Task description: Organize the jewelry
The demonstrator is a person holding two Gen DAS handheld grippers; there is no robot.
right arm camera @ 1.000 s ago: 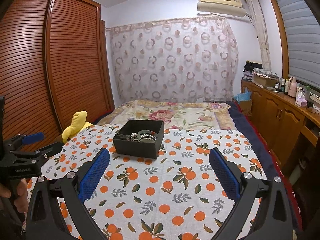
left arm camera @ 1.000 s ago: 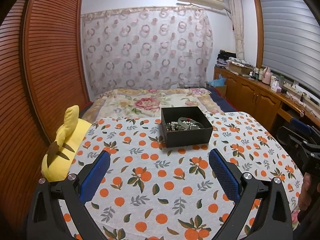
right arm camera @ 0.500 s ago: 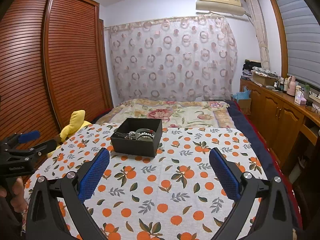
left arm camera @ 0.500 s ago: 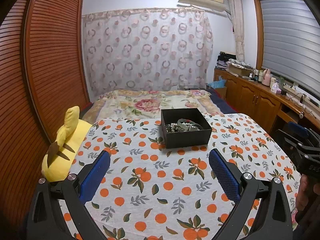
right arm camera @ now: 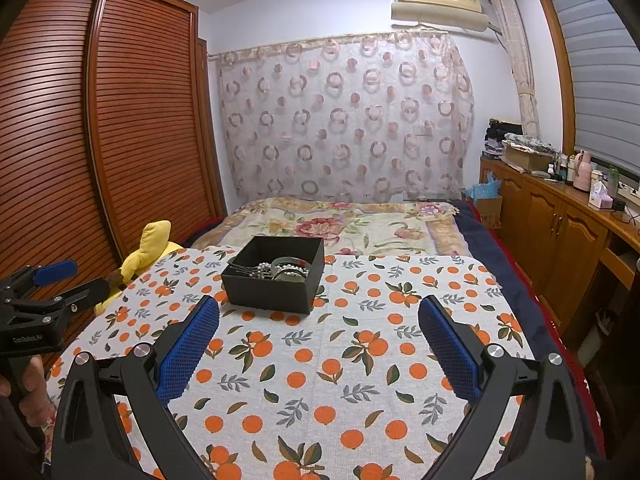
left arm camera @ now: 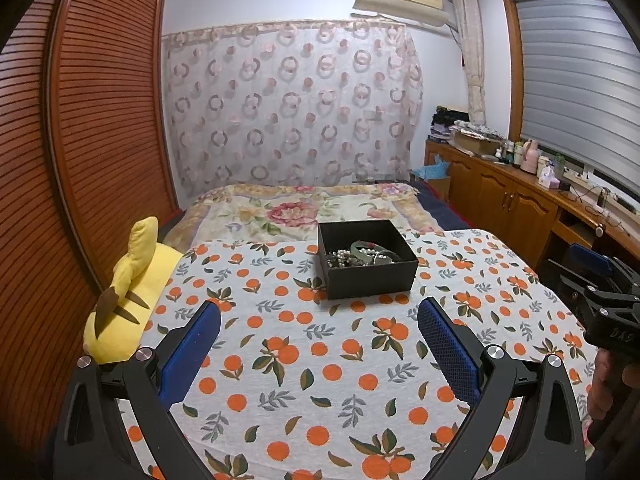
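Left wrist view: left hand-held gripper [left arm camera: 318,314] gaping, empty; open black cardboard box [left arm camera: 370,276] on orange-print cloth surface [left arm camera: 304,364] holds tangled pearl-and-metal jewelry [left arm camera: 362,256].

Right wrist view: right hand-held gripper [right arm camera: 319,314] likewise spread, empty. Fits jewelry awaiting sorting or already stowed.

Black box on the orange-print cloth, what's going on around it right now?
A person holds both grippers above the cloth-covered table, jaws open and empty. The left gripper and right gripper both face the black box. The jewelry, beads and bangles, lies heaped inside it. Nothing is gripped; no jewelry shows on the cloth.
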